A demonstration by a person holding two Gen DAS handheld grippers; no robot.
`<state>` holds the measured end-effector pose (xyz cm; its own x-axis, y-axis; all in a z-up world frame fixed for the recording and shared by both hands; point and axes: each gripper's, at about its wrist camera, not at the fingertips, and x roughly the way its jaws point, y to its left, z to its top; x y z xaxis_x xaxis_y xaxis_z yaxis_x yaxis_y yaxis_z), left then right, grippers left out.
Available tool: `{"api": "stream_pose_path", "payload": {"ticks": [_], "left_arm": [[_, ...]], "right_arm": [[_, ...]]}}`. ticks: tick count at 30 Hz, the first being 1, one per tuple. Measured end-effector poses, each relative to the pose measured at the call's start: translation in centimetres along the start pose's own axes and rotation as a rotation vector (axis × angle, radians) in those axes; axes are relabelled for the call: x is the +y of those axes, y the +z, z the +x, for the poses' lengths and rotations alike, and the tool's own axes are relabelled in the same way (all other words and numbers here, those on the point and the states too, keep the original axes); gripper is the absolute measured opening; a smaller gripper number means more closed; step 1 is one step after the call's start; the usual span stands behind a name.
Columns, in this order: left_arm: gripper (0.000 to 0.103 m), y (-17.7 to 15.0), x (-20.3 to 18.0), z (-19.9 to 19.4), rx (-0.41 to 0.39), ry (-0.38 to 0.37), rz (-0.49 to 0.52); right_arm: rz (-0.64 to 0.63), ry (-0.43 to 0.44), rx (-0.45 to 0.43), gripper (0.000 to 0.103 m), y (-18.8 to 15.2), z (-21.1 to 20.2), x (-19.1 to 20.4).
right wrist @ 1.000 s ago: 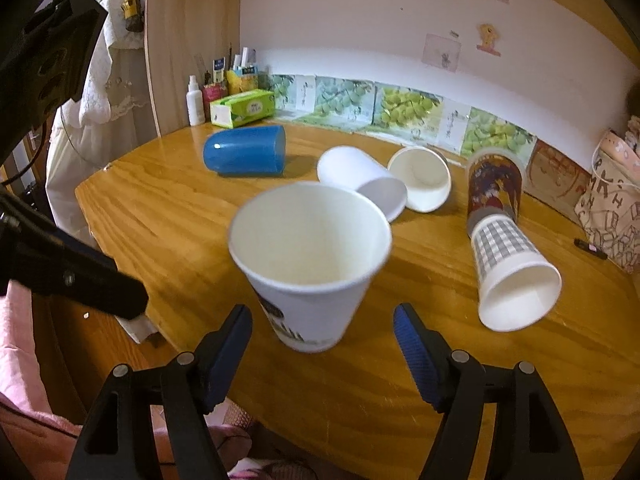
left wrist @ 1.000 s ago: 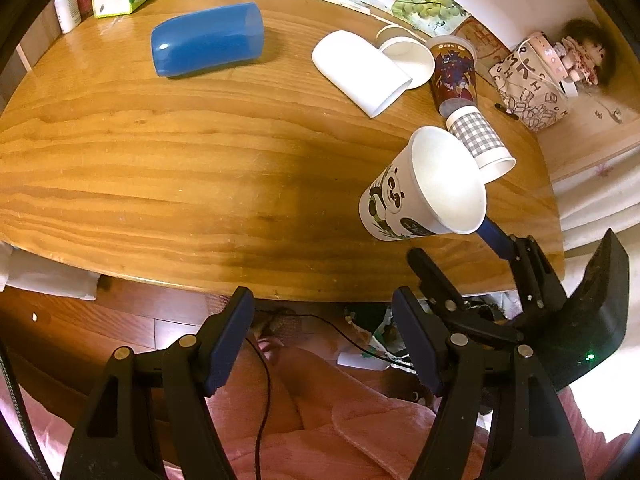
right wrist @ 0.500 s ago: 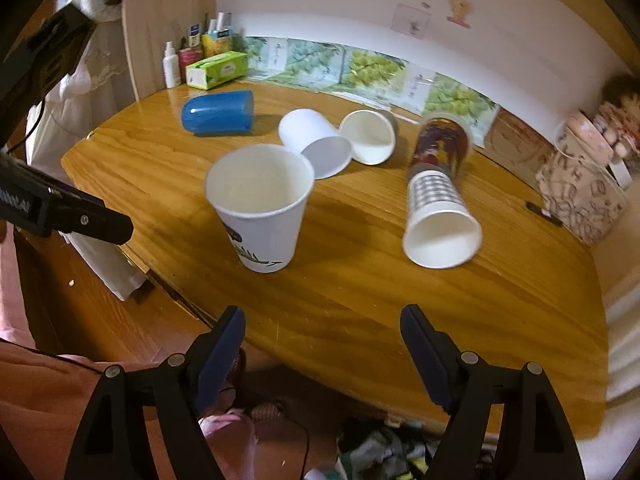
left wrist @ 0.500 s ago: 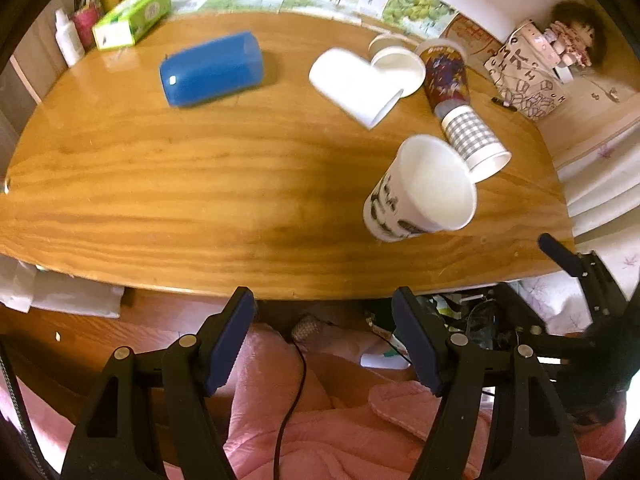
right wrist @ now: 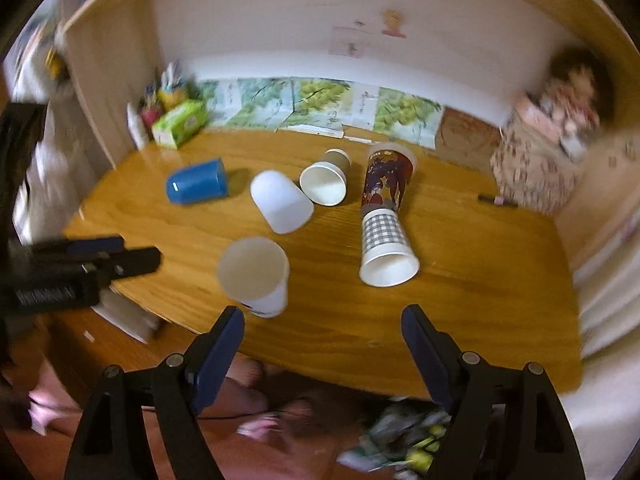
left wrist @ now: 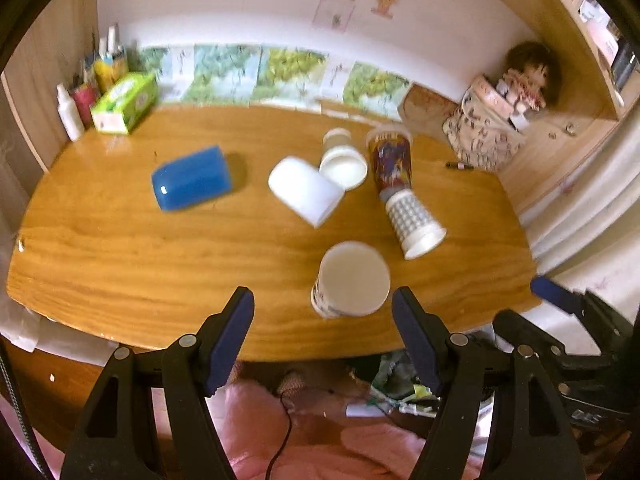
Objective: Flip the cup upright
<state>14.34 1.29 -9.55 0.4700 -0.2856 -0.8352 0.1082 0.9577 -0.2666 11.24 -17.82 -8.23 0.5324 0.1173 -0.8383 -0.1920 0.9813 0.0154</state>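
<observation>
A white paper cup with a panda print (left wrist: 352, 280) stands upright near the table's front edge; it also shows in the right wrist view (right wrist: 256, 276). My left gripper (left wrist: 323, 312) is open and empty, back from the table's edge, with the cup just beyond its fingers. My right gripper (right wrist: 322, 332) is open and empty, also back from the table's edge, with the cup ahead to its left. The right gripper shows at the right of the left wrist view (left wrist: 560, 300).
On the wooden table (left wrist: 120, 248) lie a blue cup (left wrist: 192, 184), a white cup (left wrist: 306, 192), a small paper cup (left wrist: 344, 160), a printed tall cup (left wrist: 392, 160) and a checkered cup (left wrist: 416, 224), all on their sides. A green tissue box (left wrist: 124, 104) and bottles stand back left.
Both grippers have pulled back and up from the table. The panda cup, held tilted by the right gripper a second ago, now stands free and upright on the table.
</observation>
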Motion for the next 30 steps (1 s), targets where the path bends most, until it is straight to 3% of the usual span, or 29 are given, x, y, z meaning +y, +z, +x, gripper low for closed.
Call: {"api": "stream_pose_path", "payload": {"ticks": [5, 13, 16, 23, 26, 30], "left_arm": [[0.075, 0.6, -0.9, -2.5, -0.091, 0.071, -0.023], [0.075, -0.3, -1.3, -6.1, -0.258, 0.144, -0.032], [0.076, -0.8, -1.4, -7.0, -0.303, 0.146, -0.027], [0.086, -1.9, -2.7, -9.3, -0.446, 0.180, 0.041], [0.089, -2.3, -3.5, -9.9, -0.508, 0.218, 0.084], [0.101, -2.7, -4.2, -9.9, -0.534, 0.230, 0.131]], "right_arm": [[0.116, 0.053, -0.015, 0.082, 1.0, -2.5, -0.9], [0.173, 0.021, -0.160, 0.082, 0.5, -5.9, -1.0], [0.200, 0.054, -0.224, 0.082, -0.2, -7.0, -0.6], [0.230, 0.036, -0.379, 0.084, -1.5, -8.9, -0.5], [0.258, 0.012, -0.389, 0.089, -1.7, -8.9, -0.8], [0.287, -0.018, -0.415, 0.089, -2.2, -9.2, -1.1]]}}
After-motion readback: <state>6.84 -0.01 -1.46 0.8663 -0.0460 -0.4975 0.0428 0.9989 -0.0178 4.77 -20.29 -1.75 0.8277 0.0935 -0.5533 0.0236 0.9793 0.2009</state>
